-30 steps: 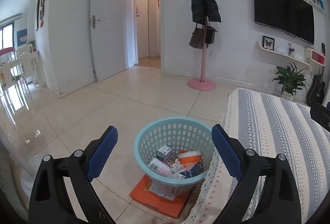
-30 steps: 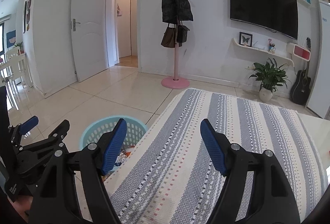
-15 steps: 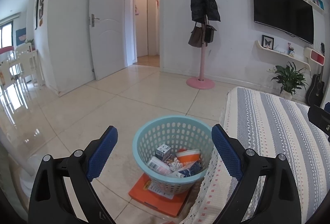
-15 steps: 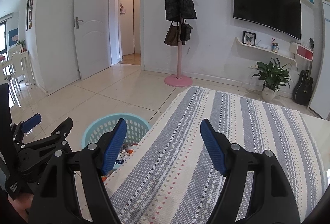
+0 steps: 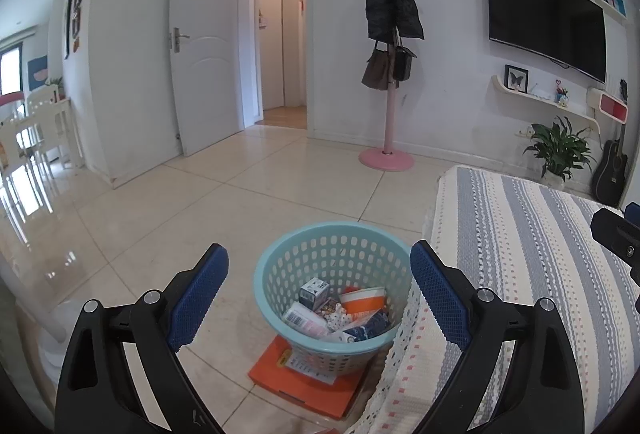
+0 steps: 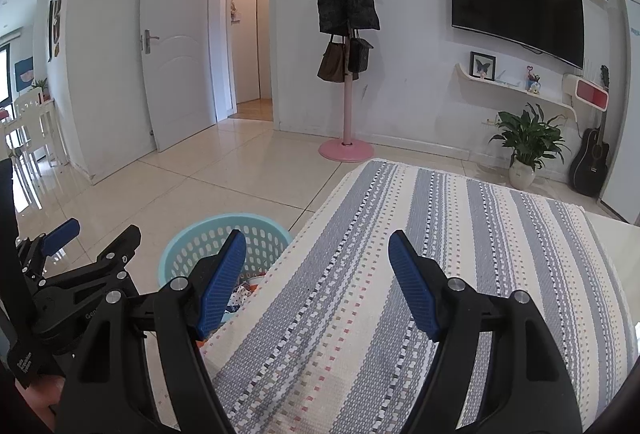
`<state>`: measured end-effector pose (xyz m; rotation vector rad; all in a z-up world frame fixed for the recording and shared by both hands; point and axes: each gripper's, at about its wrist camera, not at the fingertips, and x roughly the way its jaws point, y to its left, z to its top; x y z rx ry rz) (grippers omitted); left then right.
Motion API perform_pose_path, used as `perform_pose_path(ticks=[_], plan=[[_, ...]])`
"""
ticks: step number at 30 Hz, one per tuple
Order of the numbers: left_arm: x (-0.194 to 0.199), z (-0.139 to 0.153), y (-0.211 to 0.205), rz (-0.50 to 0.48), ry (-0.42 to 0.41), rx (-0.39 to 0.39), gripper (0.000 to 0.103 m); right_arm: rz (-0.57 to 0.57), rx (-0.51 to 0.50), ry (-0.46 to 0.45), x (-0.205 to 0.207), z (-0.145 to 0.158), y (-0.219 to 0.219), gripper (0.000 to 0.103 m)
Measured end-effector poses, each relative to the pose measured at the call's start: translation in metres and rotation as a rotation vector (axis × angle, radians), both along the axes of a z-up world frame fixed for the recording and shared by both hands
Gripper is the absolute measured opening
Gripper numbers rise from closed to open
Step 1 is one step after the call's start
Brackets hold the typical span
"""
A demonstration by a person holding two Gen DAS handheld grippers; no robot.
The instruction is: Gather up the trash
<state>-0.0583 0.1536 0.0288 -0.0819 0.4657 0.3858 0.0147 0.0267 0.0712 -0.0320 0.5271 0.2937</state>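
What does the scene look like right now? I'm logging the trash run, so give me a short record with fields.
basket: light blue basket on the floor beside the table, resting on an orange flat item
basket contents: small cartons, an orange cup, wrappers
table: striped cloth, no trash seen on it
left gripper: open, empty, over the basket
right gripper: open, empty, over the cloth
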Motion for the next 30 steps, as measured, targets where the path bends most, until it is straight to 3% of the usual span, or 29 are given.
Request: perform_pose_path(ticks=[30], plan=[[0.0044, -0.0005, 0.0017, -0.007, 0.005, -0.001, 0.09, 0.001, 0.025, 0.02, 0.0038, -0.0054, -0.0029, 0.07]])
